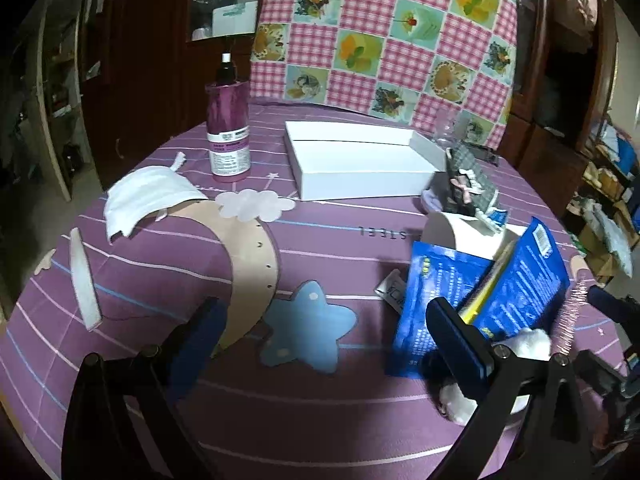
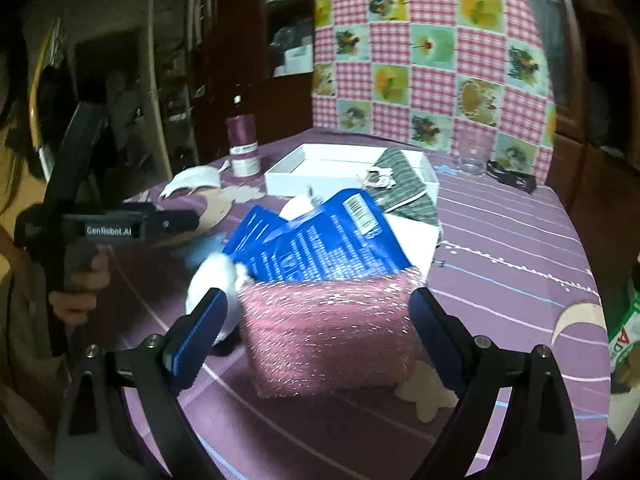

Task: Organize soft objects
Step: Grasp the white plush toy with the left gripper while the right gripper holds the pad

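Note:
A pink glittery sponge (image 2: 328, 328) lies on the purple tablecloth between the spread fingers of my right gripper (image 2: 316, 320), which is open around it. Blue packets (image 2: 320, 248) lean behind the sponge, with white cotton balls (image 2: 212, 280) to its left. My left gripper (image 1: 324, 332) is open and empty above the cloth, beside the blue packets (image 1: 480, 292) and cotton (image 1: 528, 342). A white face mask (image 1: 148, 196) lies at the left. A grey striped cloth item (image 1: 468, 184) rests against the open white box (image 1: 360, 160).
A purple spray bottle (image 1: 229, 136) stands behind the mask. A clear glass (image 2: 474, 152) and a black object (image 2: 512, 178) sit at the table's far side. A pink checked quilt (image 1: 384, 40) hangs behind. Dark cabinets surround the round table.

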{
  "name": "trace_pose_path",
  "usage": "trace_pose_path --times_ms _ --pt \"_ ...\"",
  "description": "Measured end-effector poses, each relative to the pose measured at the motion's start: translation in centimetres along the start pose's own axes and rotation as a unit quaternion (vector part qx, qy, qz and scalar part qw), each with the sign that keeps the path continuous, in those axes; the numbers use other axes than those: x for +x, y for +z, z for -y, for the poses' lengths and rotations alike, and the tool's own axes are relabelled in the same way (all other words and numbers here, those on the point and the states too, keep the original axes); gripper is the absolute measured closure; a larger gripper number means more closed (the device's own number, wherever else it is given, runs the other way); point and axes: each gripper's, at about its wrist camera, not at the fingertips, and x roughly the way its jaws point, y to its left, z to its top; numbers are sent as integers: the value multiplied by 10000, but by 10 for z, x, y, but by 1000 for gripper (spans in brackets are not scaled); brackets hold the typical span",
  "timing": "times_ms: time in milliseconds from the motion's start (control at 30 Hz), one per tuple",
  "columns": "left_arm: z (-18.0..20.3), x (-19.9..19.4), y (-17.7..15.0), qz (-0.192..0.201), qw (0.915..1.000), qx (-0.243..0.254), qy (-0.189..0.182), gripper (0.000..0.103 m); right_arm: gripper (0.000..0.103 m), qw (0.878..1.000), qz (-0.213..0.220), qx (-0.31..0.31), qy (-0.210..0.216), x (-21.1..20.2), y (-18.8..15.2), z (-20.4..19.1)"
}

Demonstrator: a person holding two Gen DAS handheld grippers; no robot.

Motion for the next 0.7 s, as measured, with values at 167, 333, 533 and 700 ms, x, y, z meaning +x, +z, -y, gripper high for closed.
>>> trace_pose_path --times_ms 167,333,533,700 --pt "0 1 0 -15 10000 -10 34 2 10 9985 -366 283 -300 13 0 12" --pt "0 1 0 -30 10000 -40 -13 2 11 9926 -866 688 -494 30 -3 32" --pt "1 -1 0 33 9999 -24 -97 2 51 9903 -917 939 -464 28 -7 42" --pt "2 2 -1 32 9999 -17 -167 2 77 9867 -847 1351 -315 24 -8 56"
